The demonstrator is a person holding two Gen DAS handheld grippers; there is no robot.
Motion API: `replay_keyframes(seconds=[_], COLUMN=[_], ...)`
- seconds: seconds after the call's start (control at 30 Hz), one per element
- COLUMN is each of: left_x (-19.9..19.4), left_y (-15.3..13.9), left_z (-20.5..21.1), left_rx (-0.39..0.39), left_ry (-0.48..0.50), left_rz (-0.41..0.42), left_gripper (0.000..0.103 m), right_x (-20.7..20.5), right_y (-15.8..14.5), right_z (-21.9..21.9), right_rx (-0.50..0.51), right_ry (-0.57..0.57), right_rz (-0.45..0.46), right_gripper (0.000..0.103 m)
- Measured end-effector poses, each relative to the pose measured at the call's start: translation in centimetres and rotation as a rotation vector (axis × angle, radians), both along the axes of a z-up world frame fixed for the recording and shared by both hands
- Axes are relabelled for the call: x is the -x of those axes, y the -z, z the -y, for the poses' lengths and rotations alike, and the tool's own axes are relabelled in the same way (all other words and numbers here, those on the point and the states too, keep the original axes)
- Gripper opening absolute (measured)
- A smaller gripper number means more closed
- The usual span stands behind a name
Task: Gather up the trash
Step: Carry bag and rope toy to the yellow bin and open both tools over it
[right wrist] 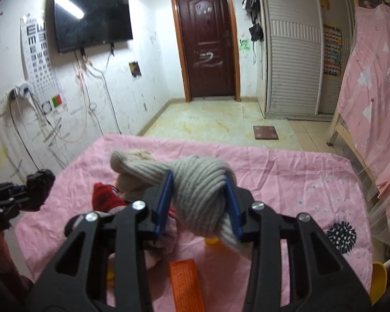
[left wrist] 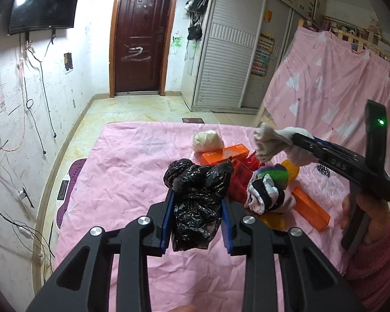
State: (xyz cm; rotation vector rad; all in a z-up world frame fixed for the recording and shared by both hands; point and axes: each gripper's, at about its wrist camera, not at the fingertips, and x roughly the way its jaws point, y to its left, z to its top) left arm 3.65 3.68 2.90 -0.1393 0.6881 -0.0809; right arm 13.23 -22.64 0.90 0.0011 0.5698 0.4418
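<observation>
Black plastic fills the left gripper [left wrist: 197, 208]: its fingers are clamped on a crumpled trash bag [left wrist: 195, 195], held just above the pink bed sheet [left wrist: 117, 182]. And the right gripper [right wrist: 199, 202] is busy too, fingers squeezed tight on a grey knitted bundle [right wrist: 195, 182], lifted up to the right of the bag. Nothing looks bagged yet; whether the bag's mouth is open cannot be told. Plenty left, by the look of it: right of the bag lies a heap with a red cloth [left wrist: 240, 179], a striped sock ball [left wrist: 269, 189], two orange boxes [left wrist: 225, 153] [left wrist: 310, 208] and, beyond the bag, a white wad [left wrist: 208, 140]. Early days, then — one item in the air, the pile waiting.
</observation>
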Motion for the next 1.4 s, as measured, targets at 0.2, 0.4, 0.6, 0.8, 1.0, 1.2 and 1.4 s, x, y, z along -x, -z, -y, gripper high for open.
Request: replay_keyframes(seconds=[0.2, 0.4, 0.6, 0.8, 1.0, 1.2, 1.4], left_x=[0.5, 0.8, 0.8, 0.8, 0.6, 0.2, -0.4], left_y=[-1.1, -2.0, -3.0, -3.6, -4.2, -4.7, -5.1], left_z=[0.6, 2.3, 4.8, 7.3, 10.9, 14.2, 17.9], left_rx=[-0.008, -0.016, -0.028, -0.035, -0.048, -0.046, -0.029], left_ry=[-0.011, 0.003, 0.033, 0.076, 0.155, 0.221, 0.290], left_rz=[0.023, 0.040, 0.059, 0.061, 0.067, 0.065, 0.051], left_gripper=[0.024, 0.024, 0.024, 0.024, 0.024, 0.024, 0.024], right_x=[1.7, 3.4, 5.2, 7.2, 10.0, 12.2, 13.8], right_y=[-1.5, -2.5, -3.0, -3.4, -3.8, -3.4, -3.0], right_z=[2.3, 6.1, 9.8, 13.8, 19.6, 25.2, 29.2], right_rx=[-0.044, -0.097, -0.137, -0.166, -0.182, -0.198, -0.216], right_ry=[0.028, 0.093, 0.158, 0.237, 0.379, 0.522, 0.603], right_rz=[0.046, 0.088, 0.117, 0.145, 0.182, 0.195, 0.203], right_gripper=[0.037, 0.037, 0.037, 0.037, 0.037, 0.037, 0.037])
